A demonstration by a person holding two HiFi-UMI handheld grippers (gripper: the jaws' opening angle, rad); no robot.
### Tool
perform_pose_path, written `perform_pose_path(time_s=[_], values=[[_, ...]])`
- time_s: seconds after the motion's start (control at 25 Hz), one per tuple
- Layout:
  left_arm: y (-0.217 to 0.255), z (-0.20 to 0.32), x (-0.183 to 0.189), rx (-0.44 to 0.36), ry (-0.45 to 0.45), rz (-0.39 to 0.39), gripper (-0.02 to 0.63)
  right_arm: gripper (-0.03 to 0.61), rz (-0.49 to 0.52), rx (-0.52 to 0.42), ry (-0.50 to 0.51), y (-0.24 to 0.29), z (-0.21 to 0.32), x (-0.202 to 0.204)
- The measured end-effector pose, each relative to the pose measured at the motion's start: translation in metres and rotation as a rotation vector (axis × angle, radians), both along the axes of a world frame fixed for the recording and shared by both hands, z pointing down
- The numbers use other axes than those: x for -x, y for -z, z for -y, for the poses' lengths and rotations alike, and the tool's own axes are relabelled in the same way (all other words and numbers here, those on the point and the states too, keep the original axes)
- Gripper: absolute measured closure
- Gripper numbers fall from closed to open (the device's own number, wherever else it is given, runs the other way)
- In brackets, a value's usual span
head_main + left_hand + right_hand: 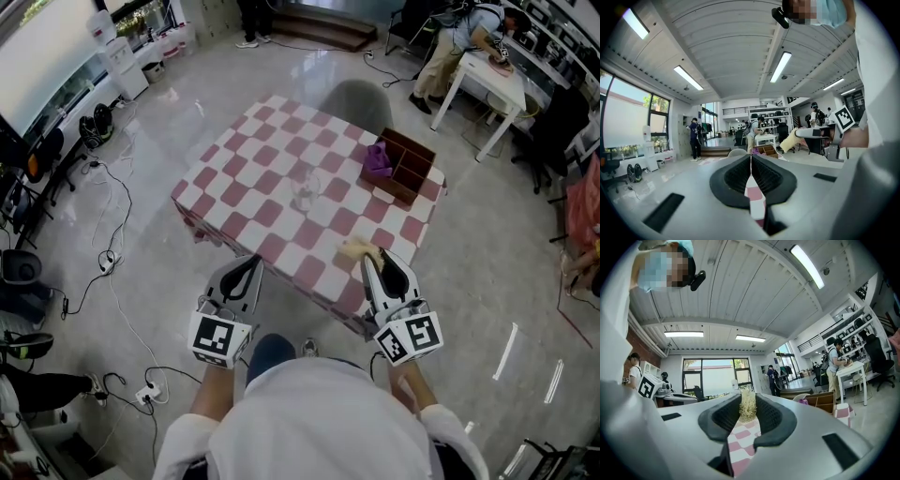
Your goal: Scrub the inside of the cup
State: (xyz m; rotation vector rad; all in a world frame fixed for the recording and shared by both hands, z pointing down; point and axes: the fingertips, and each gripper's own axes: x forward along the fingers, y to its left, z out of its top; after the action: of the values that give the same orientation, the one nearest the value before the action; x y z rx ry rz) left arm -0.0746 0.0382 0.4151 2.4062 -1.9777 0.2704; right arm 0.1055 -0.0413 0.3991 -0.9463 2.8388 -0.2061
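Note:
A clear glass cup (pixel 305 188) stands upright near the middle of the pink-and-white checkered table (pixel 246 178). My right gripper (pixel 371 257) hovers over the table's near edge, shut on a pale yellow fibrous scrubber (pixel 357 248), whose tuft sticks out between the pads (pixel 748 405). My left gripper (pixel 250 262) is held just off the table's near edge, shut with nothing in it (pixel 751 161). Both grippers are well short of the cup. In the left gripper view the scrubber (pixel 791 140) shows at the tip of the right gripper (pixel 799 135).
A wooden divided box (pixel 407 168) with a purple cloth (pixel 378 161) in it sits at the table's far right corner. A grey chair (pixel 359 97) stands behind the table. Cables and a power strip (pixel 145 394) lie on the floor at the left. A person works at a white table (pixel 492 77).

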Motion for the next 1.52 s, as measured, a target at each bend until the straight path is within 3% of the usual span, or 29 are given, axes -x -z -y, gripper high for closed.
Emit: perform_pose_path(time_s=[0.56, 1.52], values=[[-0.01, 0.092, 0.03, 0.018, -0.132, -0.026, 0.581, 0.471, -0.013, 0.011, -0.087, -0.003, 0.067, 0.033], [-0.019, 0.229, 0.087, 0.028, -0.487, -0.036, 0.58, 0.471, -0.016, 0.015, -0.423, -0.008, 0.136, 0.089]])
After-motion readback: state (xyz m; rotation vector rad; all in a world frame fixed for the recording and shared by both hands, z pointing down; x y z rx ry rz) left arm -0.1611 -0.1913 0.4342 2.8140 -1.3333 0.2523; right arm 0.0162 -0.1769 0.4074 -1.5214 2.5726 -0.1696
